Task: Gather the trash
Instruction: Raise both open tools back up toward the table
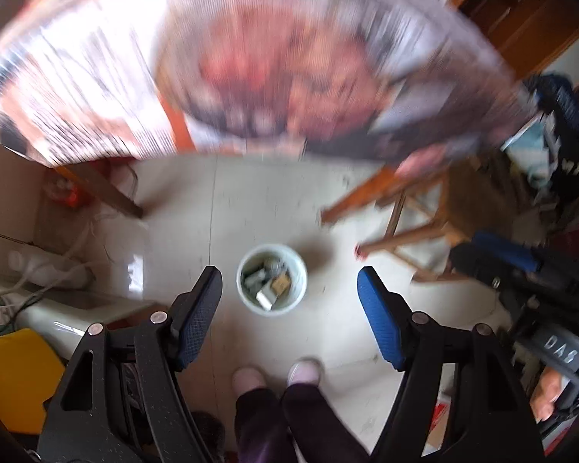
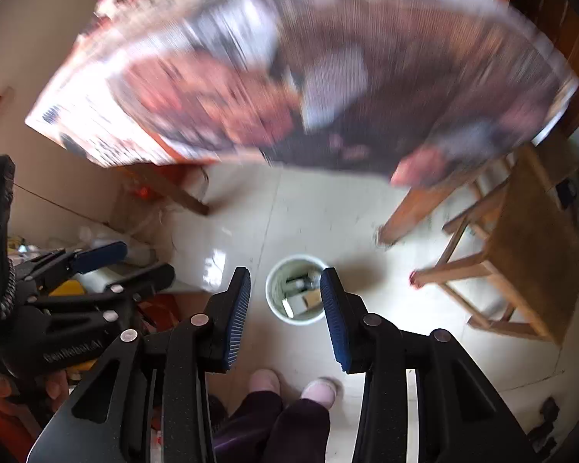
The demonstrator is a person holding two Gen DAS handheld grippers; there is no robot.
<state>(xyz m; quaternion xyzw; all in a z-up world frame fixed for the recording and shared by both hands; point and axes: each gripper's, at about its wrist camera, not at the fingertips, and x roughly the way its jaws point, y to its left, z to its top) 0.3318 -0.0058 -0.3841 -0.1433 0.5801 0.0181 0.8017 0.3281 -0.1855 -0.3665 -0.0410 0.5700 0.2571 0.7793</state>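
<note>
A white trash bin [image 1: 271, 279] stands on the pale tiled floor with several pieces of trash [image 1: 268, 283] inside; it also shows in the right wrist view [image 2: 295, 289]. My left gripper [image 1: 289, 289] is open and empty, held high above the bin, which lies between its fingers. My right gripper [image 2: 285, 289] is open and empty, also above the bin. In the left wrist view the right gripper [image 1: 494, 254] shows at the right edge. In the right wrist view the left gripper [image 2: 112, 262] shows at the left.
A table with a patterned cloth [image 1: 251, 58] fills the top of both views, blurred. A wooden stool [image 2: 521, 239] stands right of the bin. Cables and a power strip [image 1: 46, 270] lie left. The person's feet [image 1: 278, 376] are below the grippers.
</note>
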